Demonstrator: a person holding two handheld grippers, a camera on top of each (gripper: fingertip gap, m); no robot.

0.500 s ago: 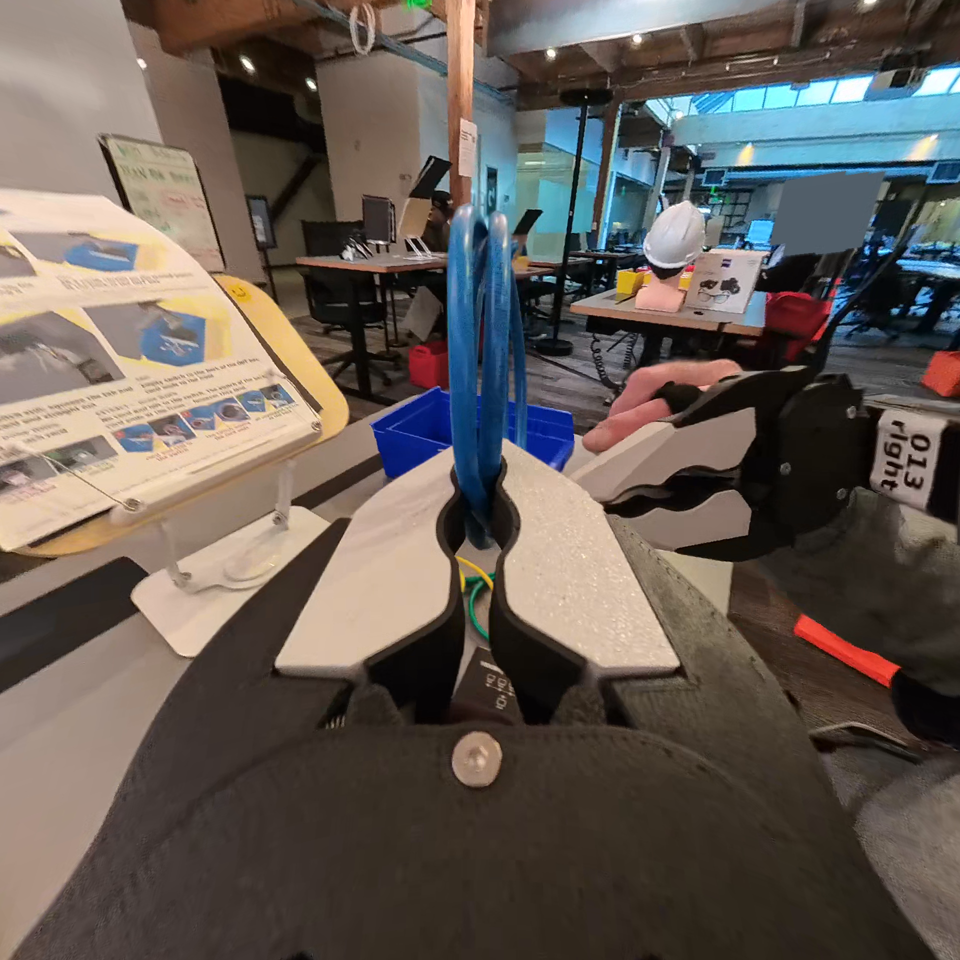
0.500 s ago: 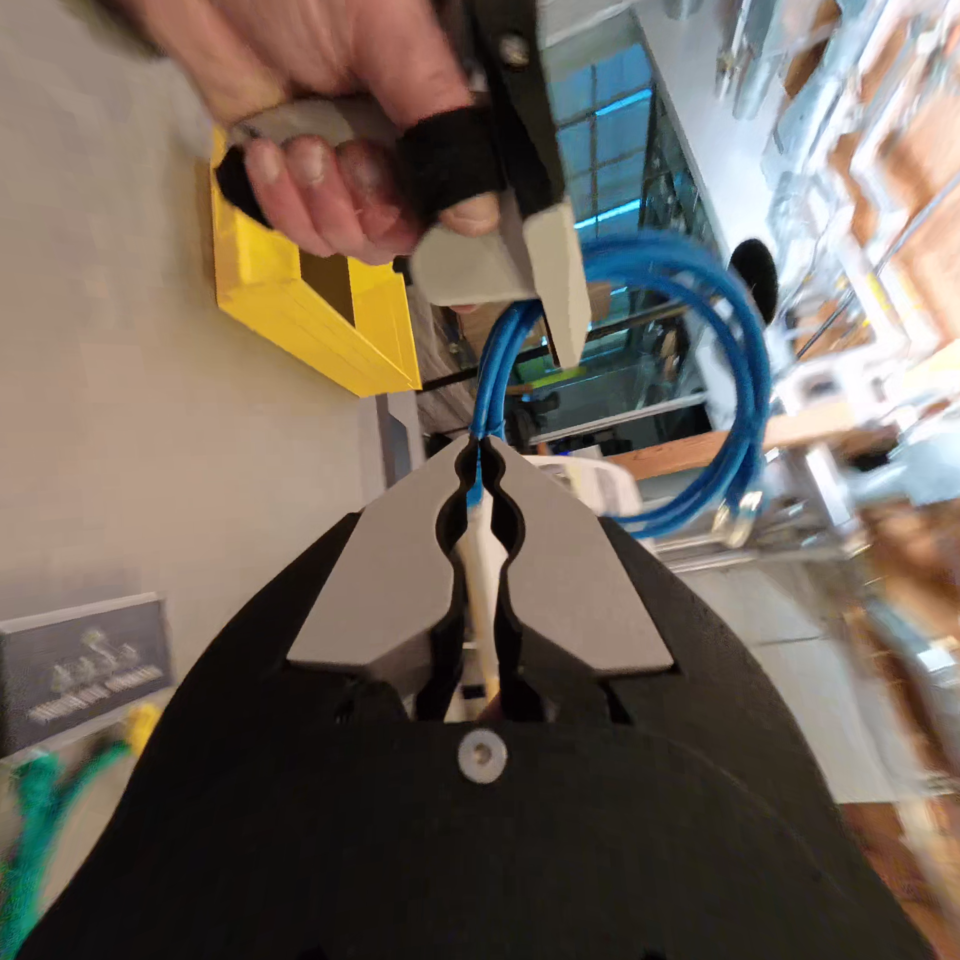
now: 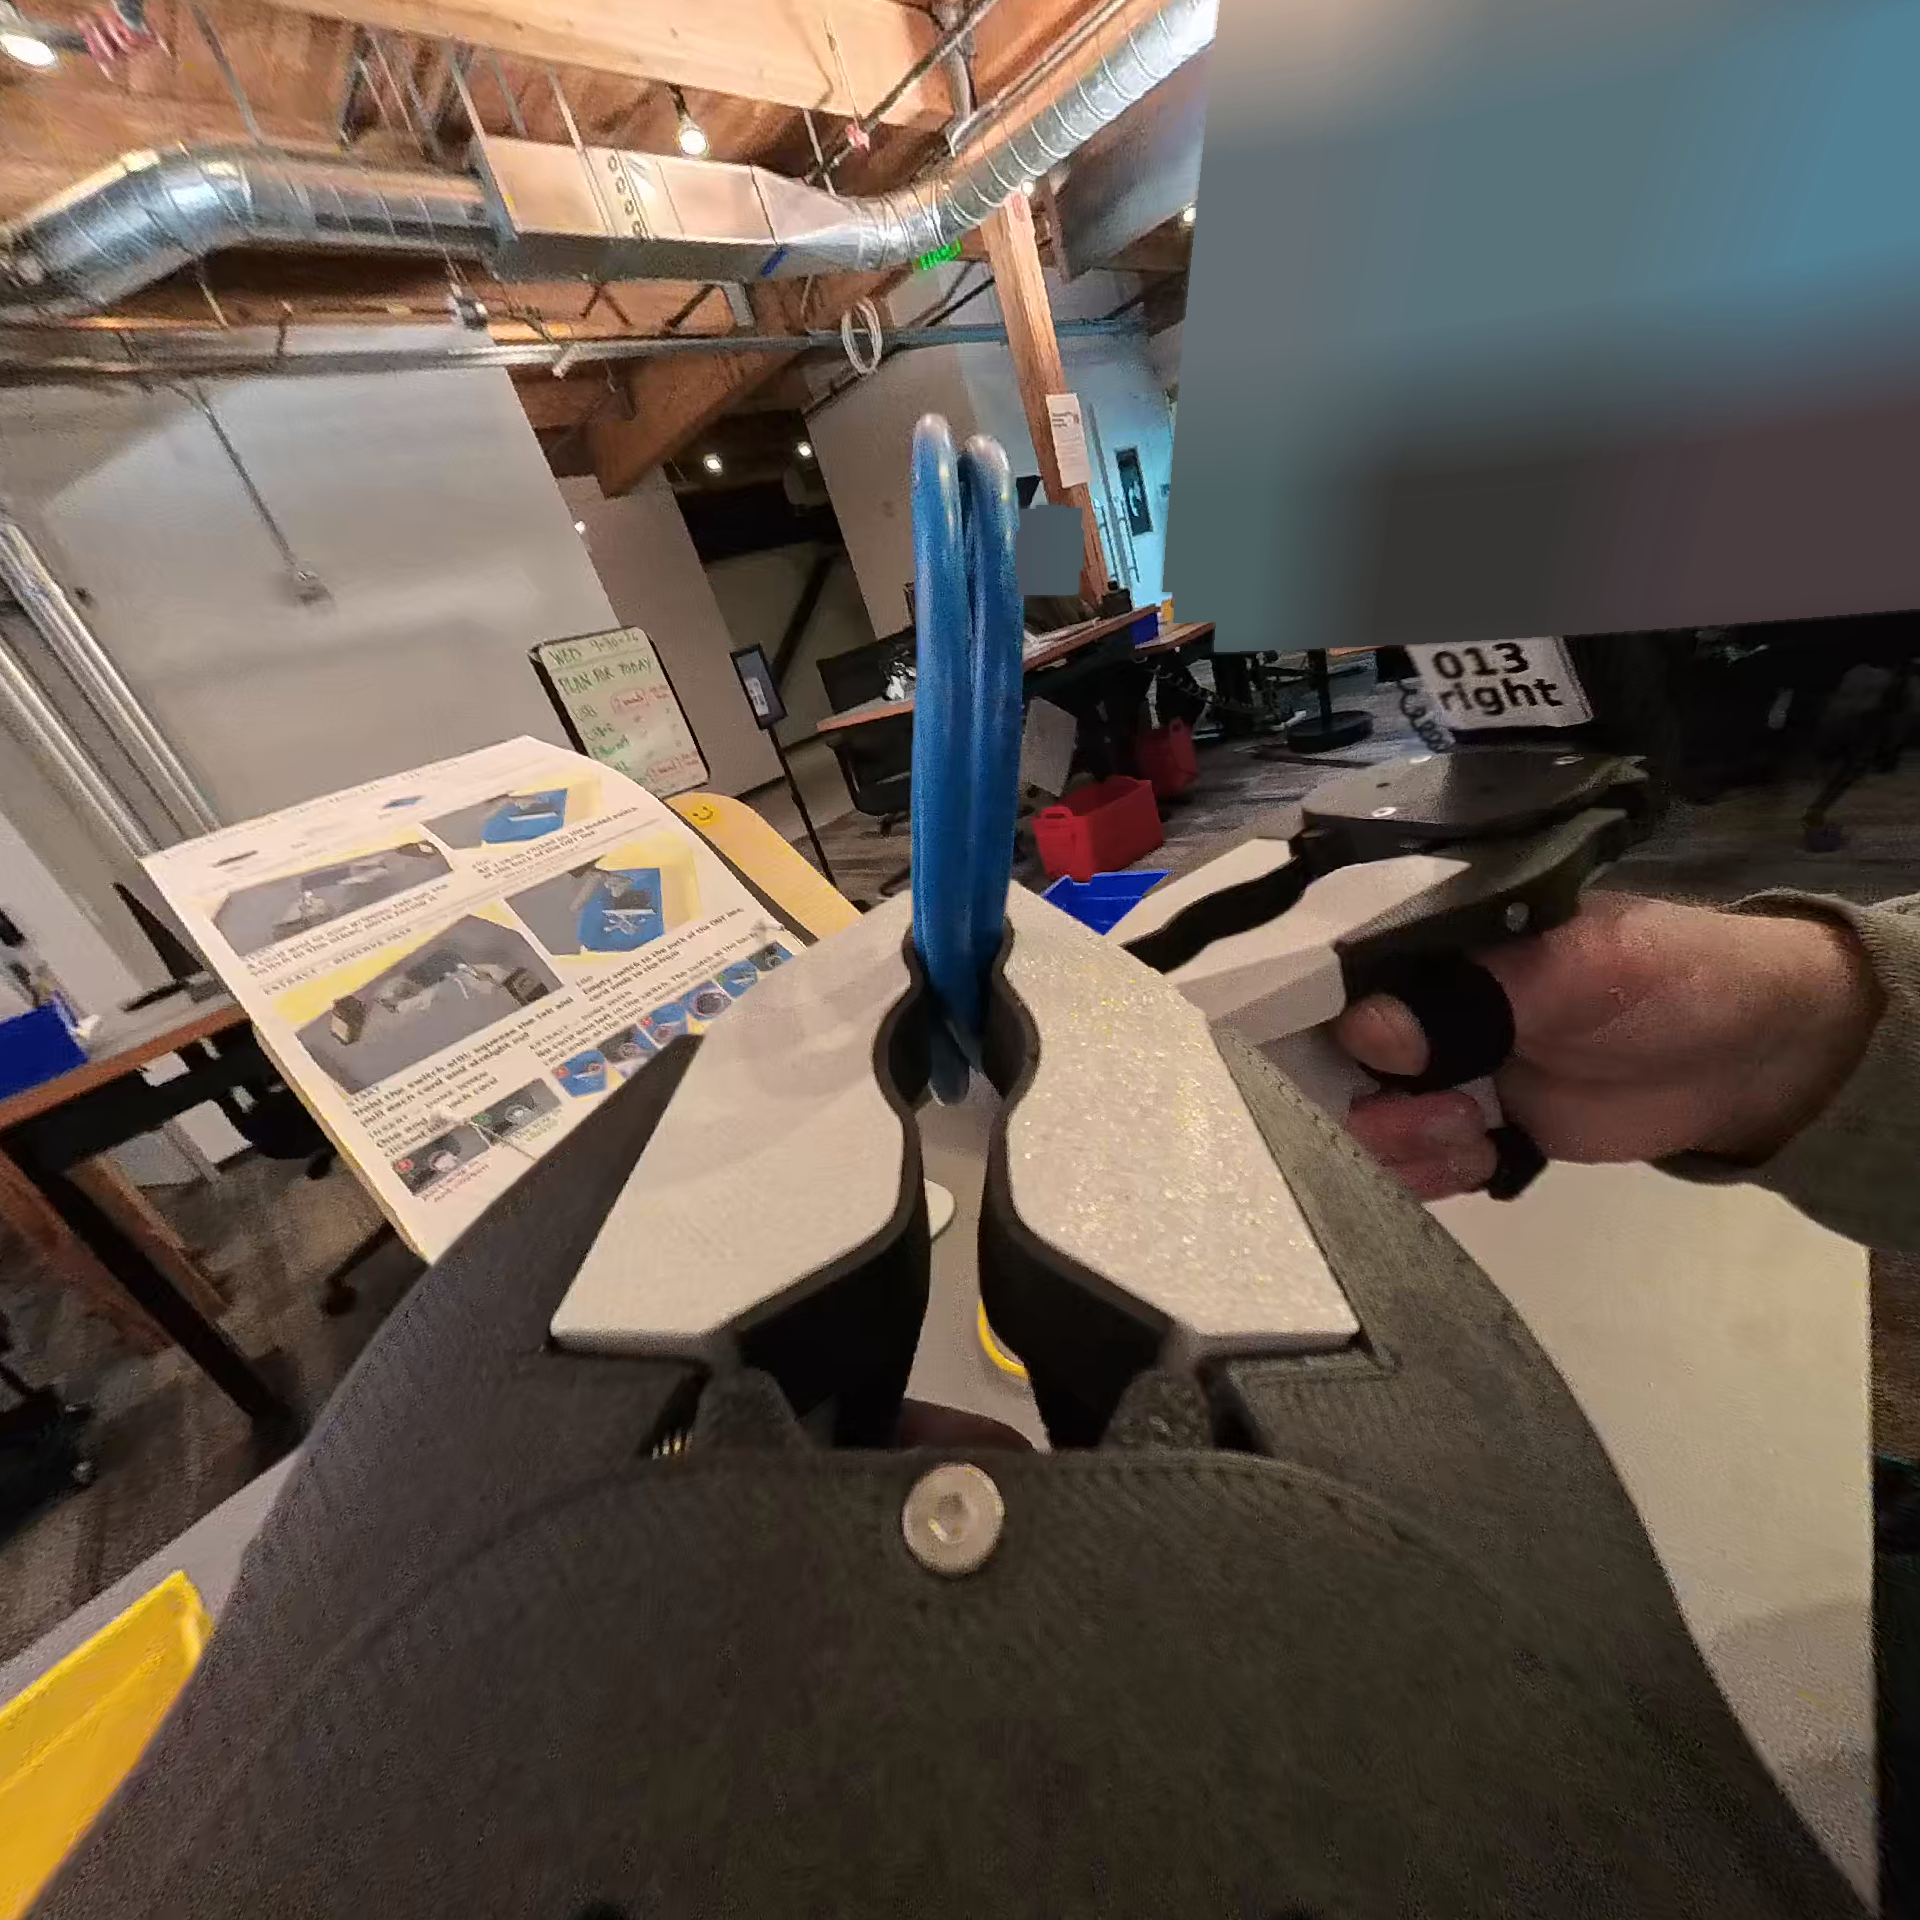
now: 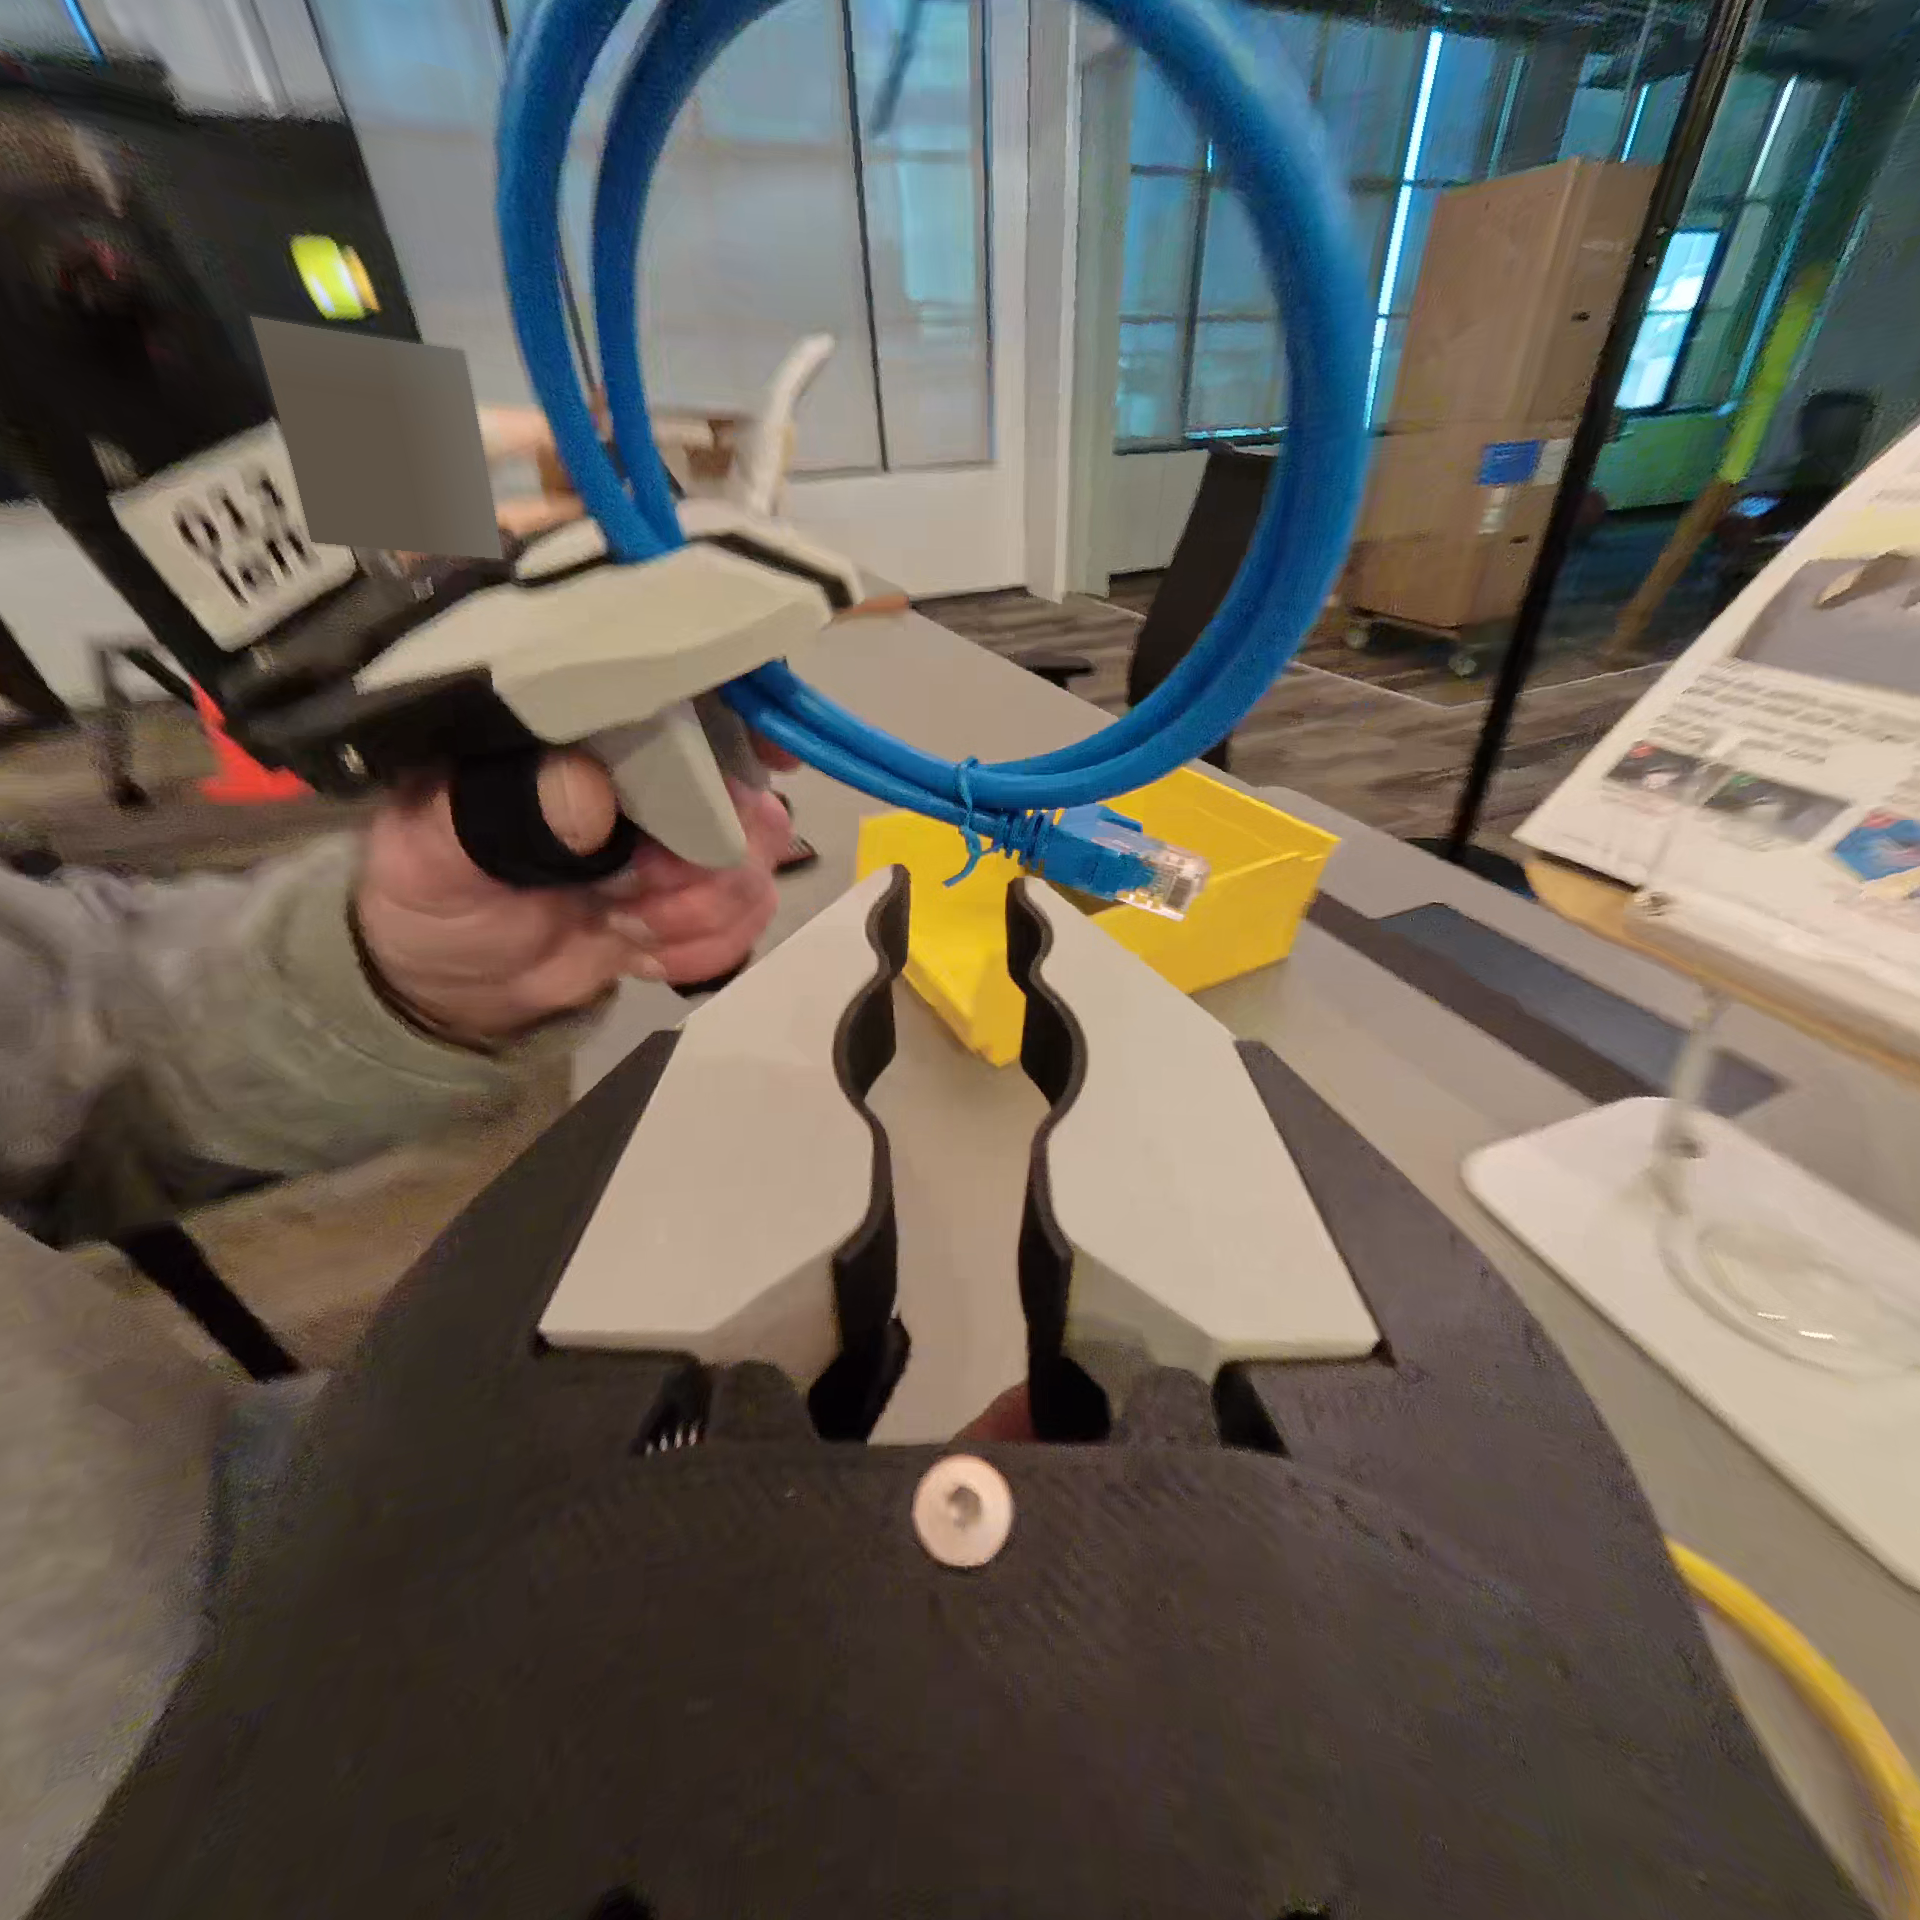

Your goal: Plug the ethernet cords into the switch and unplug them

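My right gripper (image 4: 956, 914) has just let go and gapes empty. My left gripper (image 3: 958, 940) pinches the coiled blue ethernet cord (image 4: 1226, 416), held up over the tabletop (image 4: 1382, 1049). Its plug (image 4: 1127, 854) dangles free above the yellow bin (image 4: 1247, 883); no switch in view.

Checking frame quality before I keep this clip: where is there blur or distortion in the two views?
Left wrist view: mostly sharp, with wide-angle bending of the silver ceiling duct. Right wrist view: motion-blurred on the left, smearing the left tool; the coiled blue ethernet cord is slightly soft, its clear plug crisp.
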